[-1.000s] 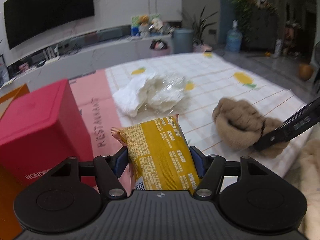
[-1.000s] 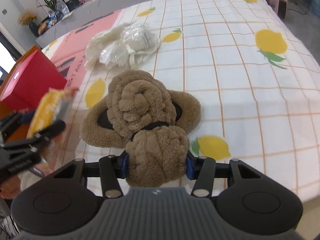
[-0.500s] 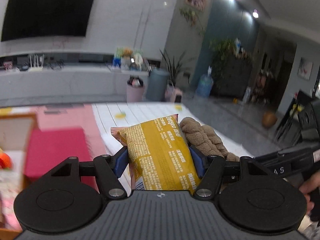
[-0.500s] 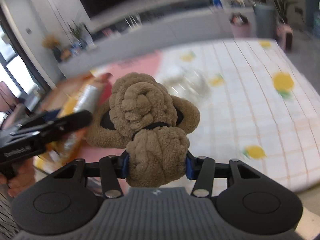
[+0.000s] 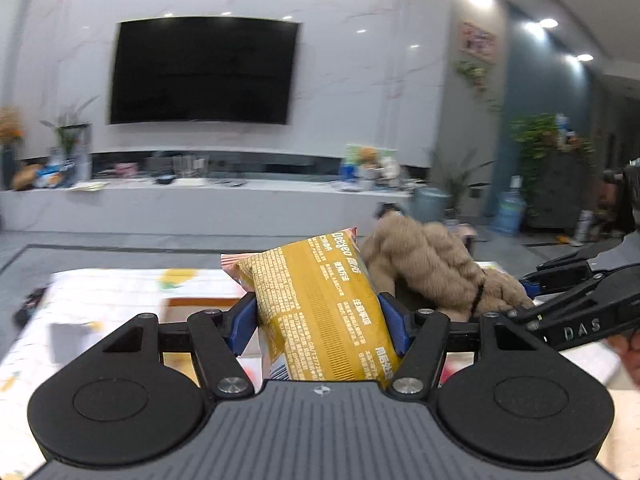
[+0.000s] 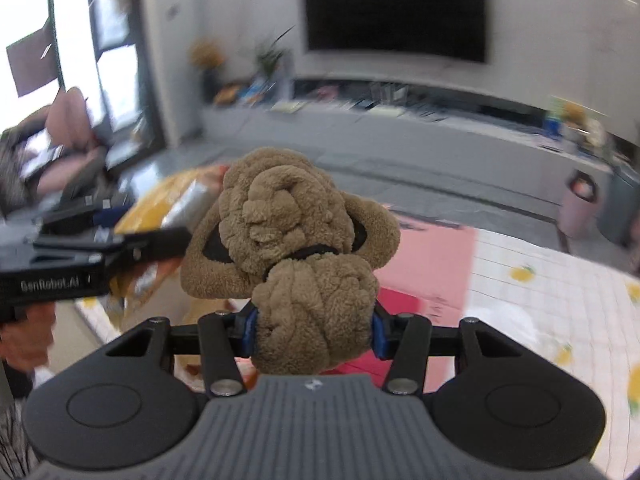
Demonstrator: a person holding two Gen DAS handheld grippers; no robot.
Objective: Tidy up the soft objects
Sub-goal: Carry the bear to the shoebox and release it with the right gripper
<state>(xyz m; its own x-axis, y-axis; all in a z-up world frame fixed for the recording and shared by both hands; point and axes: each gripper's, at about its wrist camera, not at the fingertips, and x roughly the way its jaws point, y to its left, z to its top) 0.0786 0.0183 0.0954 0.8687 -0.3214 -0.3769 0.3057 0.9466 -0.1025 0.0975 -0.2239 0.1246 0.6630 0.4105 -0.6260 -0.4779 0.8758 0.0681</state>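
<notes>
Both loads have come up off the lemon-print cloth (image 6: 560,280) since a second ago, when the brown plush lay on the cloth beside the white crumpled wrap and the packet hung low by the red box. Now the two wrist views look out at the television wall, and the cloth sits low in each picture.

Left to right:

- Left gripper (image 5: 320,320): jaws clamped on the yellow snack packet (image 5: 324,308), blue pads pressing both of its long sides. Packet stands on end, printed side to the camera, clear of the cloth. Grip unchanged over the second.
- Right gripper (image 6: 316,330): jaws clenched on the lower lobe of the brown plush toy (image 6: 296,248); the rest of the plush bulges above the pads, no part resting on anything. Grip likewise unchanged.
- The two loads ride close together; in the left wrist view the plush shows just to the right of the packet. Touching or not: cannot tell.
- Red box edge (image 6: 400,300) shows just behind the plush in the right wrist view.

Reading: both pick-ups done, carry phase under way. Likely destination is a container near the pink end of the cloth, but its opening is not clearly seen. The white wrap is not visible now and presumably remains to be collected.
</notes>
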